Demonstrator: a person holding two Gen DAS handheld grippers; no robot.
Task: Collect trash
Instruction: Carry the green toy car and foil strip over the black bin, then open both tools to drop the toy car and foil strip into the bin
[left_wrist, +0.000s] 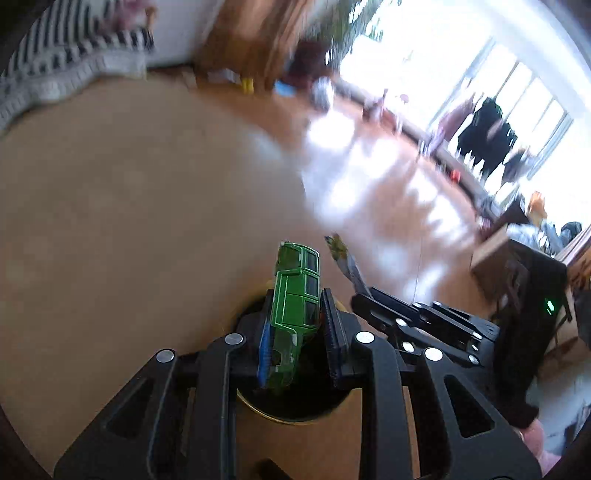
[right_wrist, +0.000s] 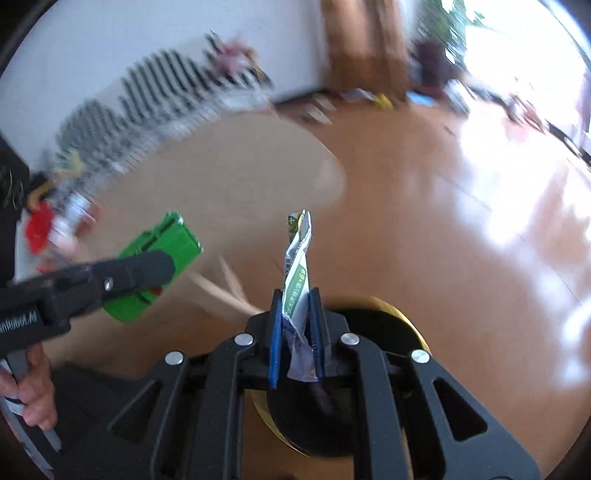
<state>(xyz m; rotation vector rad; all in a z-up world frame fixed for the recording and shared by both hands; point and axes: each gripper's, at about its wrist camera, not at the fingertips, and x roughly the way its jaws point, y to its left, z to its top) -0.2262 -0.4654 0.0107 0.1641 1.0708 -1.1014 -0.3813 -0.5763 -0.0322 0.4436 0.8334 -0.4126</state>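
Note:
My left gripper (left_wrist: 297, 325) is shut on a green toy car (left_wrist: 295, 306), held nose up above a round dark bin with a gold rim (left_wrist: 288, 415). My right gripper (right_wrist: 297, 332) is shut on a crumpled green and white wrapper (right_wrist: 297, 266), which sticks up between the jaws above the same gold-rimmed bin (right_wrist: 413, 332). In the right wrist view the left gripper (right_wrist: 147, 271) with the green car (right_wrist: 162, 240) is at the left. In the left wrist view the right gripper (left_wrist: 369, 295) and the wrapper (left_wrist: 341, 258) are just right of the car.
A beige rug (left_wrist: 129, 203) covers the wooden floor (right_wrist: 443, 240). A black and white striped sofa (right_wrist: 155, 96) stands by the wall. Red toys and clutter (right_wrist: 40, 229) lie at the left. Dark furniture (left_wrist: 524, 295) stands at the right. Bright windows (left_wrist: 517, 92) glare on the floor.

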